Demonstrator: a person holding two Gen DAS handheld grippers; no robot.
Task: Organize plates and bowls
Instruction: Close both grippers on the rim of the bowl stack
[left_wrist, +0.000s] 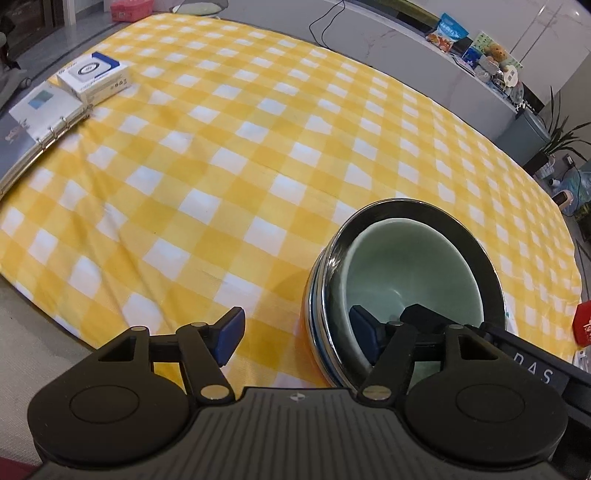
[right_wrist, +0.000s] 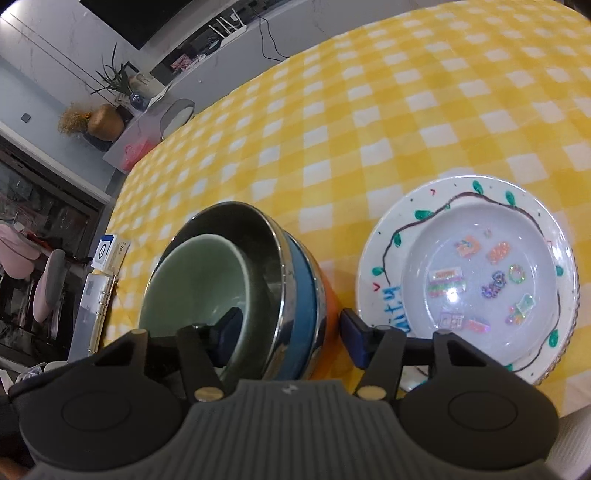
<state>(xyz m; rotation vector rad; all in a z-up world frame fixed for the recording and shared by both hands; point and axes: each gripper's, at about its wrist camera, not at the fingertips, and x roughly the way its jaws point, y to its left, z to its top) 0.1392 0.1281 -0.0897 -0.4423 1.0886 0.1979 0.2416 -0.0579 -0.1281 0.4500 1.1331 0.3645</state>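
A stack of nested bowls stands on the yellow checked tablecloth (left_wrist: 221, 155): a pale green bowl (left_wrist: 406, 266) inside a steel bowl (left_wrist: 476, 251), over blue and orange ones (right_wrist: 325, 295). My left gripper (left_wrist: 299, 332) is open, straddling the stack's near left rim, one finger inside the green bowl. My right gripper (right_wrist: 288, 328) is open, straddling the stack's right wall, its left finger inside the bowls (right_wrist: 199, 280). A white decorated plate (right_wrist: 476, 280) with stickers lies just right of the stack.
A white box (left_wrist: 94, 75) and a ring binder (left_wrist: 37, 122) lie at the far left of the table. A red object (left_wrist: 583, 325) sits at the right edge. A counter with snack bags (left_wrist: 447, 33) and plants lies beyond the table.
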